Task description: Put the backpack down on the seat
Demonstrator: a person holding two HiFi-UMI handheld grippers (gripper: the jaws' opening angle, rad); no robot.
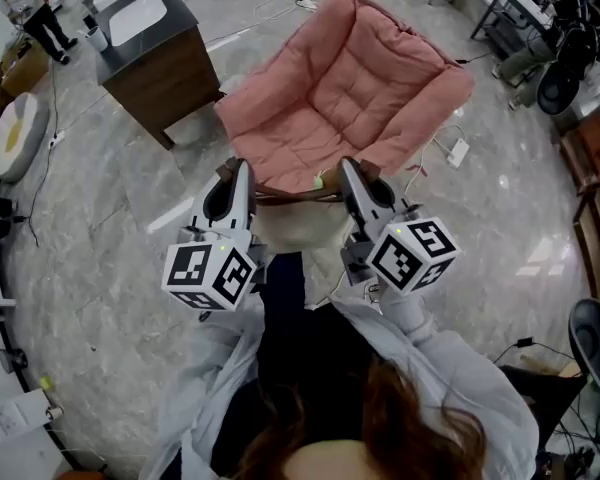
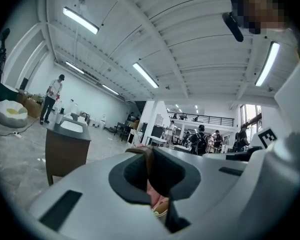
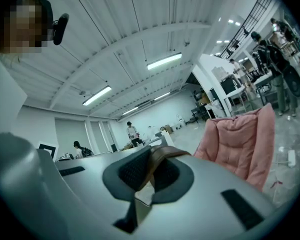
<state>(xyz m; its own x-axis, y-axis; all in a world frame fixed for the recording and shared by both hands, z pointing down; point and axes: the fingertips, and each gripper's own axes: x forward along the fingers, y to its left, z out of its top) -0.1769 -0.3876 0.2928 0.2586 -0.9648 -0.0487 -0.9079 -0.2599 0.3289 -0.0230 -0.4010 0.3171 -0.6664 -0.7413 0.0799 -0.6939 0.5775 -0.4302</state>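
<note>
a person in a pale grey jacket (image 1: 470,388) stands on a marble floor (image 1: 110,298) with a tong in each hand, the marker cubes closest to the head camera. the left gripper (image 1: 238,180) and the right gripper (image 1: 358,180) point level and side by side, a little apart. each is clamped tight on the brown strap (image 1: 300,197) of a cream backpack (image 1: 300,228). the left gripper view shows that gripper (image 2: 149,156) with its dark pads pinched on the strap (image 2: 145,153), and the right gripper view shows the same hold, the right gripper (image 3: 151,160) closed over the brown band (image 3: 165,153). the backpack hangs between the two tools, just in front of the pink chair (image 1: 350,88). it appears to be off the cushion and at the chair's front edge, though the steep angle makes that hard to judge. the chair's quilted seat (image 1: 320,128) lies bare beyond it, its padded back (image 3: 242,136) filling the right of the right gripper view. further off to the left stands a wooden cabinet (image 1: 165,83) with a white basin (image 1: 138,18) in its dark top. a round white cushion (image 1: 16,133) lies at the left edge. another person (image 1: 35,13) stands at the far corner.
</note>
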